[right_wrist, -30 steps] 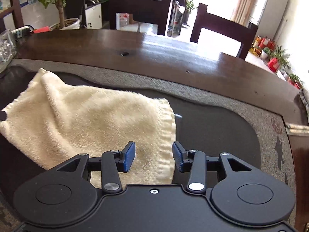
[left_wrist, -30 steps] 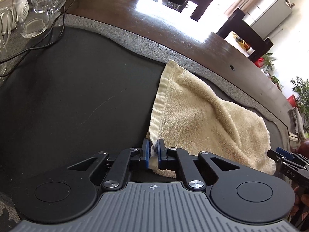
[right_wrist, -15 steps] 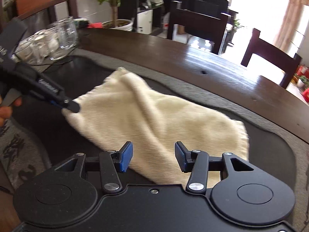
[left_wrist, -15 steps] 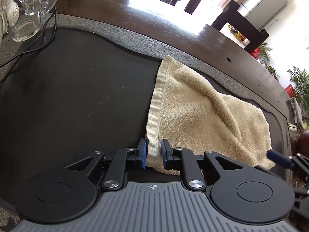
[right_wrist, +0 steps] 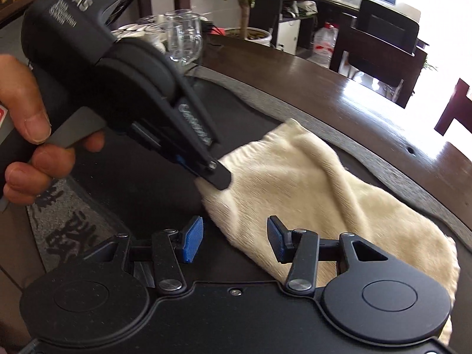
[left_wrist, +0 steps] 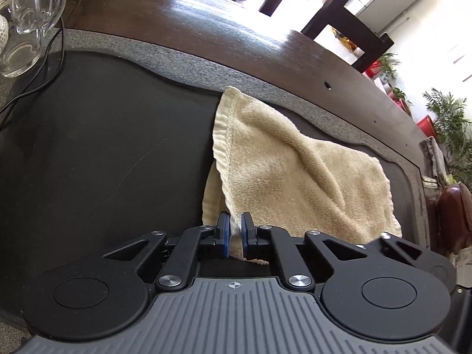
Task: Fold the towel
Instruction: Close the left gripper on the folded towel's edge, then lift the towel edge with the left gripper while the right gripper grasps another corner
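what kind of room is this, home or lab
Probably a home dining or living area: a large dark wooden table with dining chairs, glass mugs, and a potted tree.

Open dark mat left of towel: passable. Glass mugs and black cable crowding far-left corner. Left gripper overhanging towel's near-left corner.

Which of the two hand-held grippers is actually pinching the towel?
The left hand-held gripper: its blue pads are closed on the towel corner. The right hand-held gripper is wide open, gripping nothing.
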Tool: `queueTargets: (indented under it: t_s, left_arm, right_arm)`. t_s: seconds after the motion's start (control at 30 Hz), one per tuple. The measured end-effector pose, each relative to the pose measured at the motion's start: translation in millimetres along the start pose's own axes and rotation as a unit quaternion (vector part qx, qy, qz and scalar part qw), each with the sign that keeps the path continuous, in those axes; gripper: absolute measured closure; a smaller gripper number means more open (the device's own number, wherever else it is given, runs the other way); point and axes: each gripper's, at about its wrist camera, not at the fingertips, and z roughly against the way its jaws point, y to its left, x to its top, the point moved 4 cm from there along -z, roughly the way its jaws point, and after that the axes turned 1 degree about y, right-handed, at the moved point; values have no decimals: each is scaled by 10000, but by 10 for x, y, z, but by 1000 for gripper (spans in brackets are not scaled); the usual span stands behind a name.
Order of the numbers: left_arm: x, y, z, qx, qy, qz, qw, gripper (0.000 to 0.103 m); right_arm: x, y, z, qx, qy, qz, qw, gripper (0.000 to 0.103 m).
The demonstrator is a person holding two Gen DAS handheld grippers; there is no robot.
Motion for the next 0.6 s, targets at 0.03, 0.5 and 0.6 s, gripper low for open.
queueTargets:
  t_s: [0.03,0.5,0.6]
  left_arm:
    - [7,-6,3,-19,5,-14,10000,95]
    - [127,52,46,-111,-52,10,9999,94]
    - [197,54,41,-130,-105,38,9999,92]
  right_arm:
    - [9,12,-13,2,-8,2,10000,52]
    - [135,174,-202,37,-120,31,9999,94]
    - [156,200,-227,55,-144,20,9999,94]
